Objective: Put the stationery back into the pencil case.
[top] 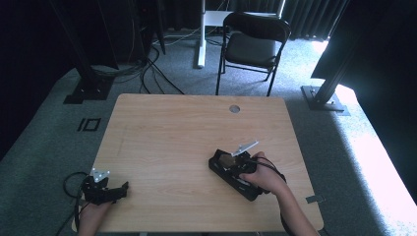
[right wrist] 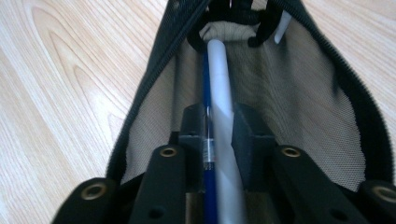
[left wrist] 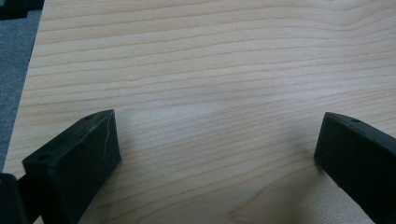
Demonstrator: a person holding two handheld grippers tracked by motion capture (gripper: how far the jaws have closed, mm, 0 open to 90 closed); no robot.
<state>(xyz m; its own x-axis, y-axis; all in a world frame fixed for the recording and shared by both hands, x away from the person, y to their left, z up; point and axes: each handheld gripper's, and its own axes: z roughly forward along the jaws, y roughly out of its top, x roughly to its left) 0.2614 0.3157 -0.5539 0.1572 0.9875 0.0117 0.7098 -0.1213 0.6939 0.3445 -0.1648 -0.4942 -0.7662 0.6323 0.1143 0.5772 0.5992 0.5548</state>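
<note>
A recording studio or lab set up for filming, not a home; dark curtains (top: 314, 14) hang along the back; black metal stands (top: 324, 93) on floor plates flank a bare wooden table (top: 172, 132); cables (top: 147, 69) trail over grey carpet (top: 44, 132); a folding chair (top: 251, 44) stands behind.

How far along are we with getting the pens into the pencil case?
Done: the pencil case lies unzipped on the table.
In hand: the right gripper holds a white pen and a blue pen inside the case's mouth.
Left: releasing them, withdrawing, probably zipping. The left gripper sits open.
</note>
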